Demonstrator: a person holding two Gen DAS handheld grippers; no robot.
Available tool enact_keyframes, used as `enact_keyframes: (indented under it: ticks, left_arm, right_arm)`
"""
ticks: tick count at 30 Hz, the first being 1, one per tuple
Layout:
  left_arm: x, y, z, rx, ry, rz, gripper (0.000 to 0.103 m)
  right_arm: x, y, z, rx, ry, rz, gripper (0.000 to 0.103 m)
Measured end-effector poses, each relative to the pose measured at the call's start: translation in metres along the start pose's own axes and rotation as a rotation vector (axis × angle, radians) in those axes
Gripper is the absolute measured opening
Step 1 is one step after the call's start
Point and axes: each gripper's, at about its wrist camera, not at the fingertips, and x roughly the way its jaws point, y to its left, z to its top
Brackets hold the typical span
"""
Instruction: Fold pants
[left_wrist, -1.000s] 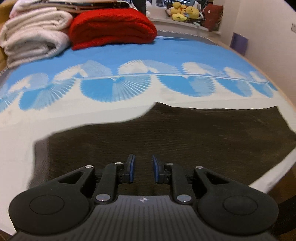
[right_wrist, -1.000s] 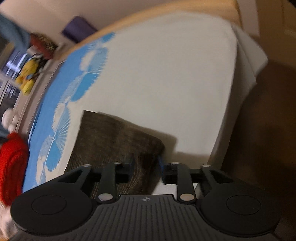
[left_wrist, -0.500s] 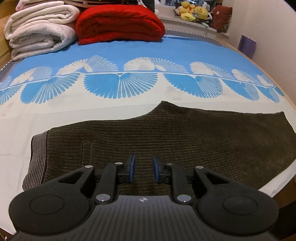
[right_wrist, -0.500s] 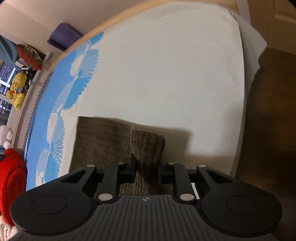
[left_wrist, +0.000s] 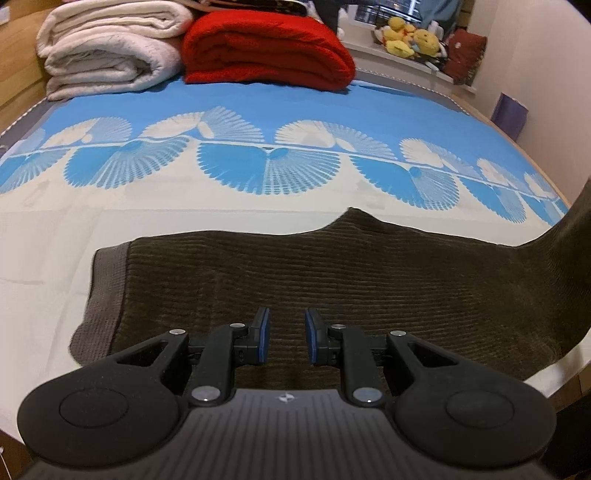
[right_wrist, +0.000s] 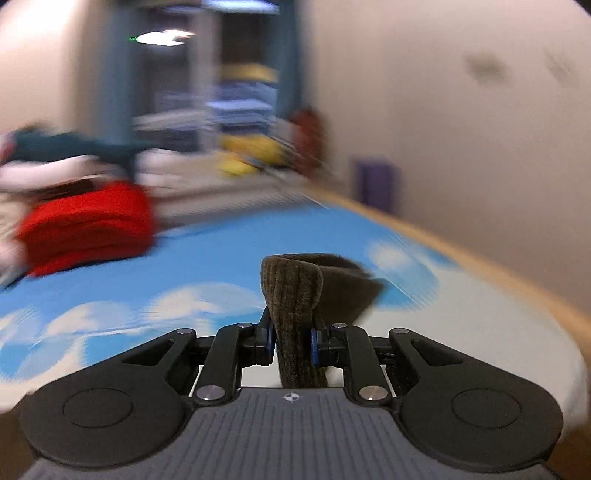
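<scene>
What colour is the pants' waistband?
Grey, on the waistband; clearest in the left wrist view.

No readable text, label, brand name or number shows in either view. The only mark is a small white compass-like emblem printed on the ribbed grey body of each gripper, at about 6 o'clock in both wrist views; it carries no letters. The right wrist view is heavily blurred, so anything written on the objects at its 12 o'clock cannot be made out.
</scene>
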Motion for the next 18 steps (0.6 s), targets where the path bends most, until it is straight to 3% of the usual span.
enact_keyframes:
  ticks: [2, 6, 9, 11, 13, 14, 16, 18]
  left_arm:
    - [-0.001, 0.008, -0.001, -0.018, 0.006, 0.005, 0.022]
    - [-0.003, 0.02, -0.003, -0.047, 0.015, 0.022, 0.022]
    - [-0.004, 0.026, -0.004, -0.065, 0.021, 0.027, 0.022]
    - [-0.003, 0.03, -0.005, -0.077, 0.03, 0.025, 0.022]
    - [-0.002, 0.031, -0.005, -0.083, 0.037, 0.025, 0.022]
    - [-0.002, 0.031, -0.005, -0.083, 0.037, 0.022, 0.022]
    - [-0.003, 0.03, -0.004, -0.082, 0.031, 0.015, 0.022]
    - [-0.002, 0.029, -0.003, -0.081, 0.03, 0.013, 0.022]
  right_arm:
    - [-0.019, 0.054, -0.013, -0.091, -0.039, 0.123, 0.018]
    - [-0.034, 0.148, -0.046, -0.242, 0.023, 0.366, 0.018]
    - [-0.036, 0.209, -0.088, -0.422, 0.159, 0.554, 0.02]
    - [-0.03, 0.237, -0.124, -0.561, 0.349, 0.686, 0.023]
    - [-0.031, 0.249, -0.149, -0.664, 0.46, 0.724, 0.026]
    - [-0.033, 0.249, -0.155, -0.696, 0.472, 0.735, 0.03]
    - [-0.04, 0.246, -0.147, -0.701, 0.426, 0.748, 0.031]
    - [-0.041, 0.238, -0.13, -0.617, 0.415, 0.785, 0.037]
